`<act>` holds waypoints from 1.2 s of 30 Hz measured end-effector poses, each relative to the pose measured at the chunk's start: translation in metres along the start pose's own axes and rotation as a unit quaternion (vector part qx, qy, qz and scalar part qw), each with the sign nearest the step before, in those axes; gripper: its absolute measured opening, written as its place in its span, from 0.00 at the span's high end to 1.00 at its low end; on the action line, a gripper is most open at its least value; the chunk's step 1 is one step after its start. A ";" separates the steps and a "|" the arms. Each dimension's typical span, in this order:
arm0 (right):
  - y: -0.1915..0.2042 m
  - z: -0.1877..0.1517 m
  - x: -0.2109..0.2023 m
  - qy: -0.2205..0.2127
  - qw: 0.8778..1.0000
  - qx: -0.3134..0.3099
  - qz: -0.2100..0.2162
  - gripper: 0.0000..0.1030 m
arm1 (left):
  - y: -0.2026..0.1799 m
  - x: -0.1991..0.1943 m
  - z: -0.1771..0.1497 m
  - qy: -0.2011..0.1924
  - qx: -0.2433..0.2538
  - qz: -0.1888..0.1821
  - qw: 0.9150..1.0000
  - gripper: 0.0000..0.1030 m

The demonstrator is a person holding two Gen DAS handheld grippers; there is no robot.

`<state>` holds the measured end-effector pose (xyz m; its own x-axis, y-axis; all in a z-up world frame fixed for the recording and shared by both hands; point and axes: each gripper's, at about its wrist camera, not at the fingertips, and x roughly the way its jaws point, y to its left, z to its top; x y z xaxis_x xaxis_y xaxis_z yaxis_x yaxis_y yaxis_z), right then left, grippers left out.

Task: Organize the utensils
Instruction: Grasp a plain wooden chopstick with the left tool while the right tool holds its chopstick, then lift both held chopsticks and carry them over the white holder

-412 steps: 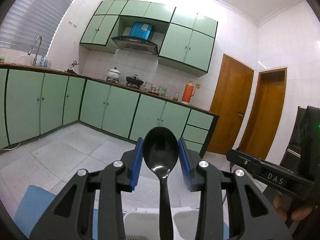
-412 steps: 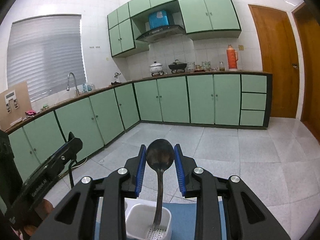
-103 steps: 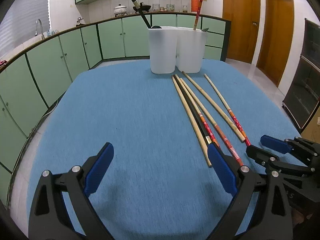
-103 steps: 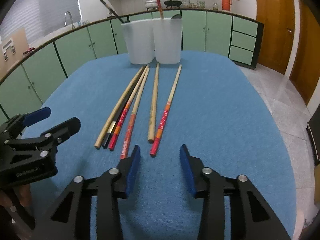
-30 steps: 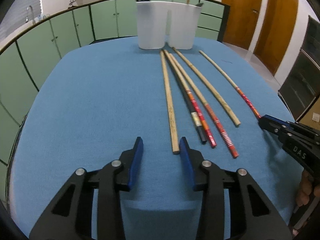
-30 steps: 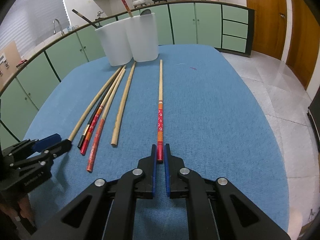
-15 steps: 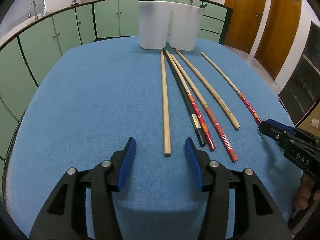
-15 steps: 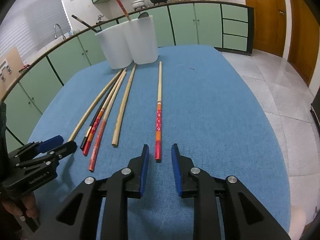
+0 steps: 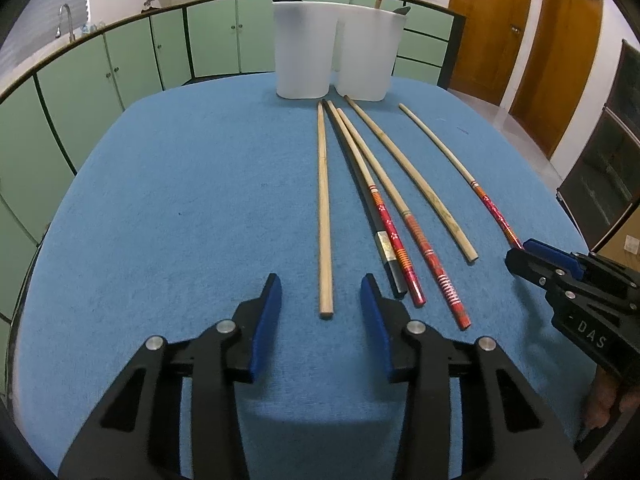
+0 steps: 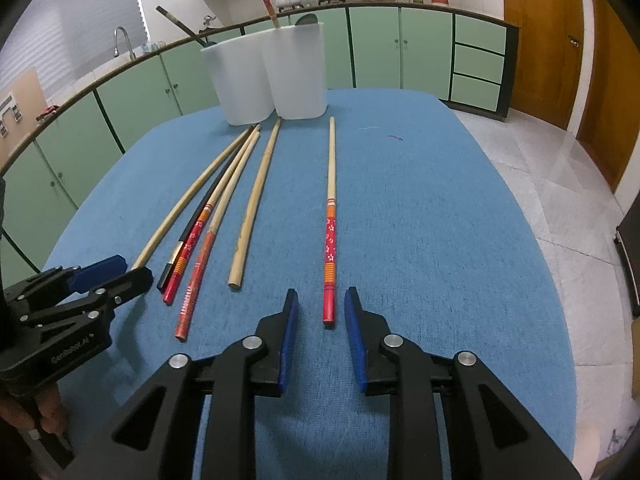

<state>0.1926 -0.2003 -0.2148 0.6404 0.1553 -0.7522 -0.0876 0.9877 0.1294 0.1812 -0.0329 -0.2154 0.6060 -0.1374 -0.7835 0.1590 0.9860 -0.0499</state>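
Even indoor light, sharp focus, soft shadows, strong fisheye bending, dark vignetted corners

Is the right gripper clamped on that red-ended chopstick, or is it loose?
Loose. The right gripper has just opened; the red-ended chopstick lies flat on the blue cloth, its end between the pads with gaps both sides.

I see a plain wooden chopstick (image 9: 324,216) lying flat, its near end just ahead of my left gripper (image 9: 320,300), a red-handled chopstick (image 10: 330,236) likewise before my right gripper (image 10: 322,312), four more between.
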 end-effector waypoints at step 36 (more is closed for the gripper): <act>-0.011 0.035 -0.062 -0.042 0.999 -0.001 -0.011 0.95 | 0.010 -0.110 0.053 -0.135 0.008 -0.027 0.991 0.94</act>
<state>0.1810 -0.2216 -0.1473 0.7035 0.1318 -0.6983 -0.0739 0.9909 0.1126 0.1573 -0.0128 -0.0971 0.7819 -0.2116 -0.5864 0.2079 0.9753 -0.0747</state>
